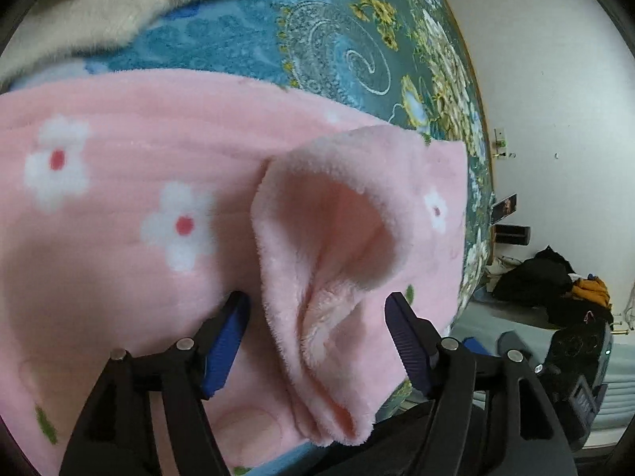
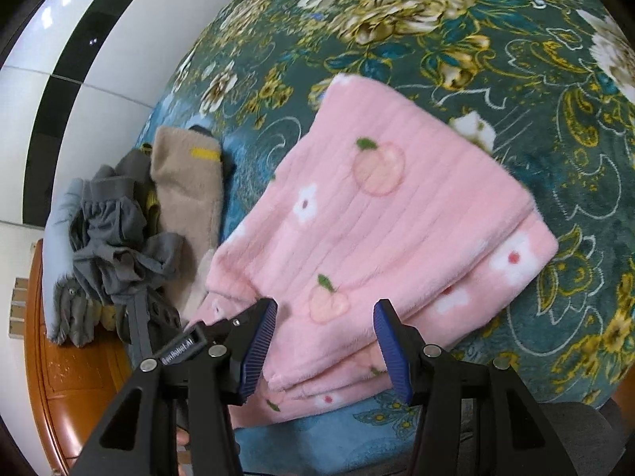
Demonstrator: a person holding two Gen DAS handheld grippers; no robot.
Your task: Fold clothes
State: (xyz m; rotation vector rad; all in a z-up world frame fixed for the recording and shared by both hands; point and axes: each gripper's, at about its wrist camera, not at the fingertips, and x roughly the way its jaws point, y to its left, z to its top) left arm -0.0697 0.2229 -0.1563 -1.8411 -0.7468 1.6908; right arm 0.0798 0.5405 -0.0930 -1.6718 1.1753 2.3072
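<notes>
A pink fleece garment (image 2: 381, 214) with white flowers and peach prints lies folded in layers on a floral bedspread (image 2: 436, 39). In the left wrist view the same pink garment (image 1: 139, 182) fills the frame, and a raised fold of it (image 1: 329, 261) stands up between the blue pads of my left gripper (image 1: 317, 305), which is open and does not pinch it. My right gripper (image 2: 325, 309) is open too, hovering just above the near edge of the pink stack. The other gripper's black body (image 2: 178, 345) shows at the left of the right wrist view.
A beige fluffy garment (image 2: 190, 190) and crumpled grey clothes (image 2: 115, 246) lie at the bed's left edge, next to an orange wooden board (image 2: 71, 388). In the left wrist view, the beige garment (image 1: 99, 8) lies beyond the pink one, and dark clothes (image 1: 555, 277) are piled on the floor by the white wall.
</notes>
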